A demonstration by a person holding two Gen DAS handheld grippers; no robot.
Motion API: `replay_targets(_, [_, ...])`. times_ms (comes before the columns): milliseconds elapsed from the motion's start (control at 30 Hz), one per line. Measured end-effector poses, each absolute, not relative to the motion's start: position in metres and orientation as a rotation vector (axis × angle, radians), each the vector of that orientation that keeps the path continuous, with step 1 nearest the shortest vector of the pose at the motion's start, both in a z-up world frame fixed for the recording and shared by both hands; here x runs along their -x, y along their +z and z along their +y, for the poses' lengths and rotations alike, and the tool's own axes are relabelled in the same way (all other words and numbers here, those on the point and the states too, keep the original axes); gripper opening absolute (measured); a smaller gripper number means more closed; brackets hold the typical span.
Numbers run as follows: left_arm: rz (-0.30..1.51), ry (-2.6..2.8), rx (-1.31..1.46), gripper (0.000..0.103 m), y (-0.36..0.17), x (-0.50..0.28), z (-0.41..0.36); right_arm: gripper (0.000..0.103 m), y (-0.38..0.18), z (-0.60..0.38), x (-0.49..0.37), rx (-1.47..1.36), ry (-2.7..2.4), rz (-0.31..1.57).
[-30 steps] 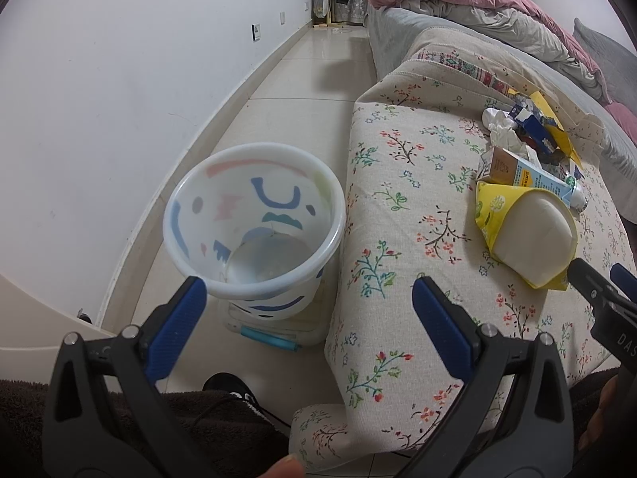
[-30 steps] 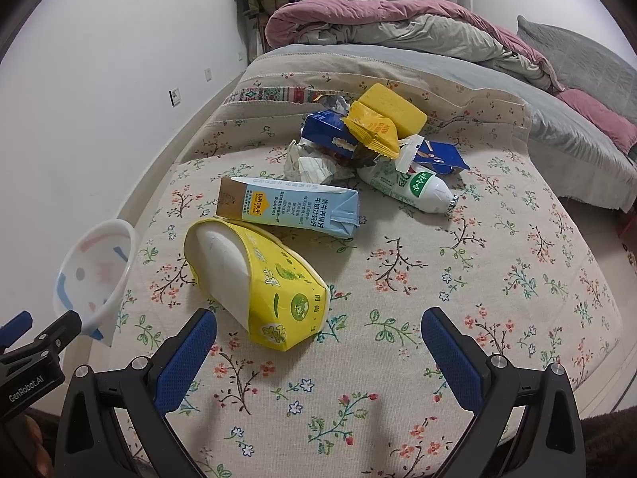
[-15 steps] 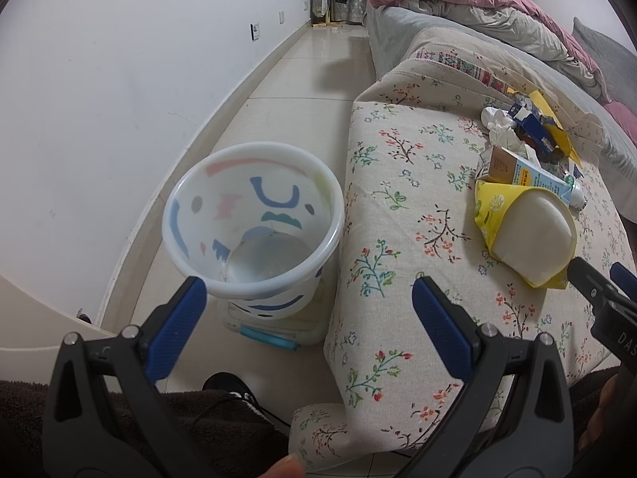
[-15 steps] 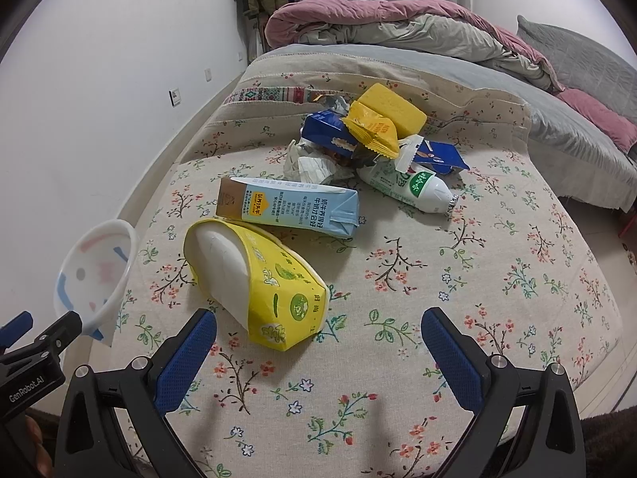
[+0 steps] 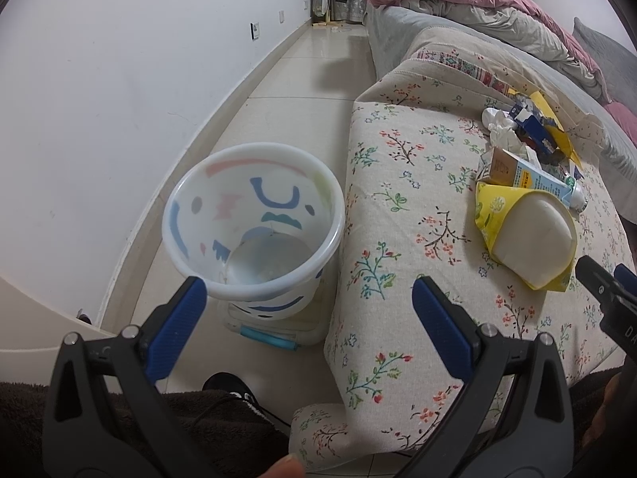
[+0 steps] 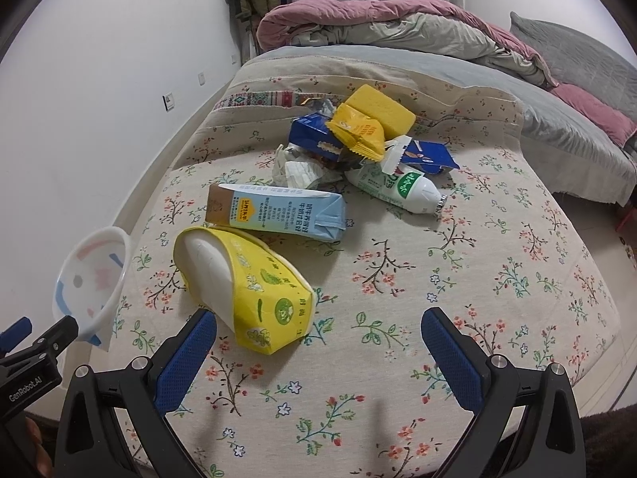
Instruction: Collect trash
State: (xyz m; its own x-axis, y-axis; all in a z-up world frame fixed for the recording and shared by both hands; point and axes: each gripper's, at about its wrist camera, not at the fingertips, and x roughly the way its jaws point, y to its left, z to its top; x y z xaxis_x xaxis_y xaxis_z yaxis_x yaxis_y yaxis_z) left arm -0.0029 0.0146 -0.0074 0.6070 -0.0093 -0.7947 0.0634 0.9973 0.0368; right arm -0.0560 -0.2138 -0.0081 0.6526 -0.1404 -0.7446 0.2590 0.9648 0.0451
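A pile of trash lies on the floral cloth (image 6: 458, 279): a yellow paper bowl (image 6: 247, 290) on its side, a light blue carton (image 6: 278, 217), a white bottle (image 6: 402, 189), crumpled tissue (image 6: 296, 169), blue wrappers (image 6: 314, 139) and yellow packets (image 6: 358, 129). My right gripper (image 6: 318, 342) is open and empty, just in front of the bowl. My left gripper (image 5: 308, 304) is open and empty, near the rim of a white bin (image 5: 254, 231) with coloured marks, on the floor beside the cloth. The bowl (image 5: 525, 239) also shows in the left wrist view.
A white wall (image 5: 119, 99) runs left of the bin. Tiled floor (image 5: 302, 71) stretches ahead. A bed with pink and grey bedding (image 6: 398, 24) lies behind the trash. A clear plastic box (image 5: 274, 332) sits under the bin.
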Motion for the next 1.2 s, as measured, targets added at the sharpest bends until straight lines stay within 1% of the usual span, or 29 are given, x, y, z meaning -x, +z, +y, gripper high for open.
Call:
replay_targets(400, [0.947,-0.124,-0.068,0.103,-0.002,-0.005,-0.006,0.103,0.006,-0.239,0.061,-0.169,-0.276,0.811])
replay_targets(900, [0.988,-0.333,-0.021,0.103,0.01,-0.01,-0.083,0.103,-0.003,-0.3,0.082,-0.23,-0.388,0.825])
replay_targets(1200, [0.981,-0.386,0.023,0.102,0.014,-0.016,-0.127,0.103,-0.008,-0.323,0.091,-0.268,-0.42,0.833])
